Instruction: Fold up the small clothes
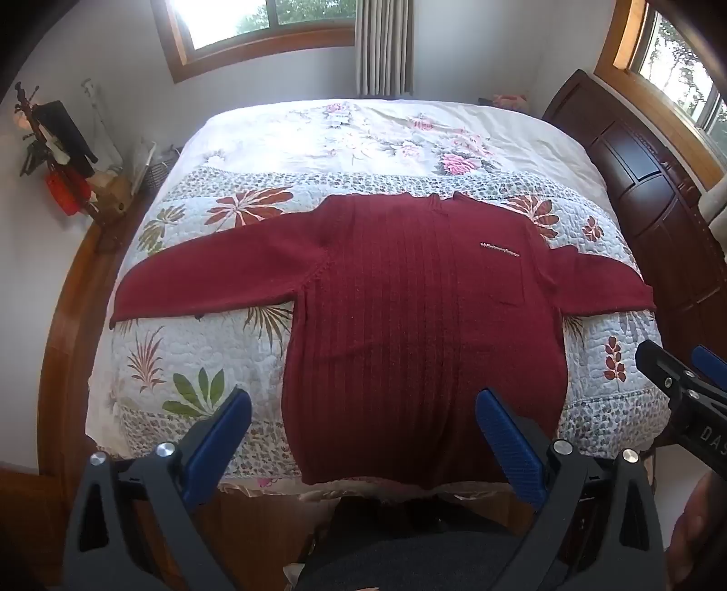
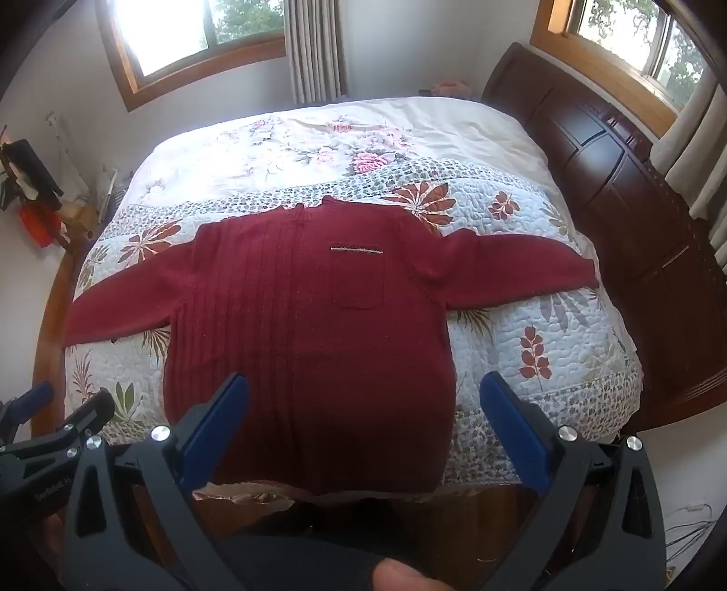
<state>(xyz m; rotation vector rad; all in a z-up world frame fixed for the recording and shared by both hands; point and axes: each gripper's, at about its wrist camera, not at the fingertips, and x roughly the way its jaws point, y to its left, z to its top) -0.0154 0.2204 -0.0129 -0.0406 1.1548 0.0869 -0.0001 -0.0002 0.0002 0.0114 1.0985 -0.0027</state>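
Bed (image 1: pixel 318 150) bears flat sweater (image 1: pixel 409 318); left tongs (image 1: pixel 363 436) and right tongs (image 2: pixel 363 418) released.

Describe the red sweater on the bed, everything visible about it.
The red sweater is a dark red knit with vertical ribbing, a chest pocket under a pale trim strip, and a small raised collar. It lies flat and unfolded, front up, on the floral quilt, both sleeves spread sideways, hem at the bed's near edge. Neither tool touches it.

1. bed (image 1: pixel 363 136) with floral quilt (image 1: pixel 204 363), dark wood headboard (image 1: pixel 636 182) at right.
2. 2 wood-framed windows (image 1: pixel 254 27) (image 2: pixel 613 27), bright daylight, grey curtain (image 1: pixel 384 45).
3. white walls (image 1: pixel 113 100).
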